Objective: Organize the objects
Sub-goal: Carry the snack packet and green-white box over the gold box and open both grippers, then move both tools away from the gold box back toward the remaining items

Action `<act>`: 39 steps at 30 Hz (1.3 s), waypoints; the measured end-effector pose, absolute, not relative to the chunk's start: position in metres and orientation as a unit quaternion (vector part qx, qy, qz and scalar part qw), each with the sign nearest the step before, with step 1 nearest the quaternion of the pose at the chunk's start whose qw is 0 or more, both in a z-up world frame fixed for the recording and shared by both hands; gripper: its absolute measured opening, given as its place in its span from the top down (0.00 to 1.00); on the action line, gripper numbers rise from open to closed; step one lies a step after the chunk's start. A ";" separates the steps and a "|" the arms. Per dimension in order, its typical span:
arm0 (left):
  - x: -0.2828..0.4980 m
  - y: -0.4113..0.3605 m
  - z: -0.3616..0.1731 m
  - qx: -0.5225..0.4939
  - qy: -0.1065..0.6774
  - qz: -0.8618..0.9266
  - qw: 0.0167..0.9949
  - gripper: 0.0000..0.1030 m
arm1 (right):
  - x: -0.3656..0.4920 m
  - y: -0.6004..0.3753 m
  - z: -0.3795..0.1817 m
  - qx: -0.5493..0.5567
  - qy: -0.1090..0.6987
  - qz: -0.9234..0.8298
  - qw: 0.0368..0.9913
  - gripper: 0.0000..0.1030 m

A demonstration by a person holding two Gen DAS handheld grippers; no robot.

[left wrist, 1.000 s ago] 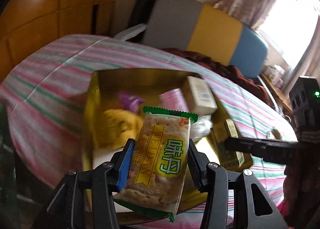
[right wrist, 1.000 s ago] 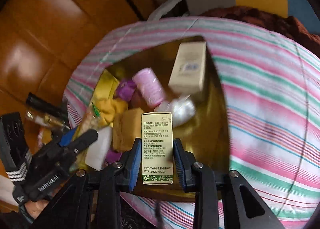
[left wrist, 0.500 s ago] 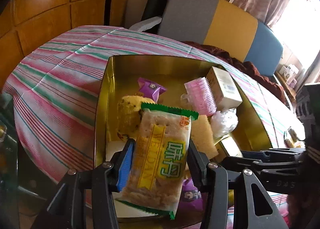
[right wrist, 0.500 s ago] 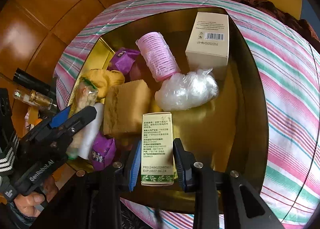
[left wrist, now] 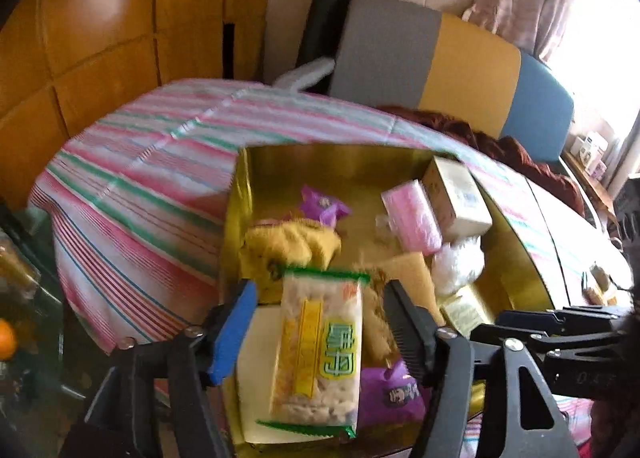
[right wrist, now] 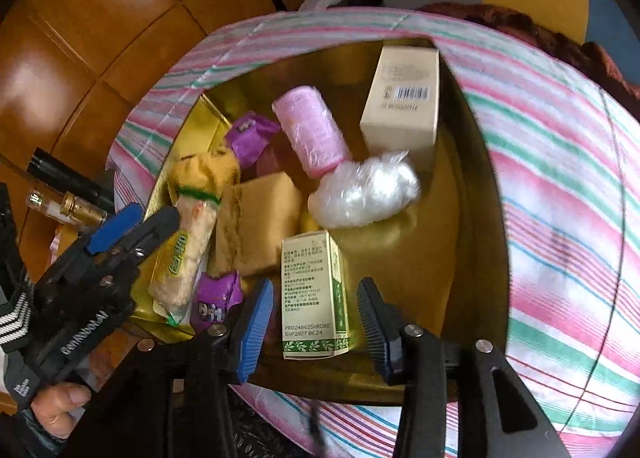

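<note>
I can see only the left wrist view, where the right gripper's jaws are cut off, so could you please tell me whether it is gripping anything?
Observer: No. The right gripper has its jaws opening, and the green-and-white box sits between the pads inside the gold tin, touched by neither pad.
Operator: Thank you. Is there anything outside the tin on its left side that I should avoid?
Observer: Yes, a glass bottle with a gold cap lies just beyond the tin's left wall.
Operator: And which face of the cream box is up?
Observer: The cream box shows its barcode face upward.
</note>
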State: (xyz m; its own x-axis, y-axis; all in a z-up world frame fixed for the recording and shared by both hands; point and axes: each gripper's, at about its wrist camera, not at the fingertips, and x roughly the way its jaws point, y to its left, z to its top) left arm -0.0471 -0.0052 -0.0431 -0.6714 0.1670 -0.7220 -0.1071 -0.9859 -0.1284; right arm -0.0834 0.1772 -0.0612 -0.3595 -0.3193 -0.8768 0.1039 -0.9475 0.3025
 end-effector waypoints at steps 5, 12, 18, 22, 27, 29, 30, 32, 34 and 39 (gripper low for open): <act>-0.039 -0.003 -0.024 -0.365 -0.021 0.928 0.069 0.26 | -0.075 0.173 -0.048 0.511 -0.070 -0.850 0.108 0.51; -0.026 0.006 0.000 -0.326 -0.006 0.943 0.068 0.14 | -0.060 0.181 -0.030 0.460 -0.045 -0.883 0.079 0.41; -0.021 0.015 0.008 -0.319 -0.001 0.944 0.082 0.14 | -0.049 0.194 -0.018 0.433 -0.038 -0.899 0.054 0.41; -0.017 0.024 0.008 -0.318 0.010 0.944 0.091 0.14 | -0.043 0.208 -0.012 0.423 -0.041 -0.904 0.038 0.41; -0.012 0.037 0.010 -0.318 0.021 0.942 0.105 0.14 | -0.037 0.224 -0.009 0.414 -0.050 -0.909 0.023 0.41; -0.011 0.042 0.011 -0.318 0.026 0.941 0.110 0.14 | -0.035 0.230 -0.008 0.411 -0.054 -0.910 0.018 0.41; -0.010 0.044 0.010 -0.319 0.028 0.941 0.114 0.14 | -0.034 0.233 -0.008 0.410 -0.054 -0.910 0.015 0.41; -0.009 0.049 0.010 -0.320 0.033 0.939 0.120 0.13 | -0.032 0.238 -0.008 0.409 -0.054 -0.911 0.008 0.41; -0.008 0.055 0.010 -0.321 0.040 0.938 0.126 0.12 | -0.030 0.245 -0.009 0.409 -0.058 -0.911 0.001 0.41; -0.003 0.069 0.010 -0.321 0.052 0.935 0.142 0.11 | -0.026 0.258 -0.012 0.410 -0.067 -0.909 -0.012 0.41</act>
State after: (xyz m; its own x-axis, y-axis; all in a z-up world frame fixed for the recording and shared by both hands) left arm -0.0033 0.0689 0.0104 -0.7534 0.2321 -0.6152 -0.2987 -0.9543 0.0058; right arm -0.0264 0.2584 -0.0124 -0.6627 -0.0325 -0.7482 -0.0769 -0.9908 0.1112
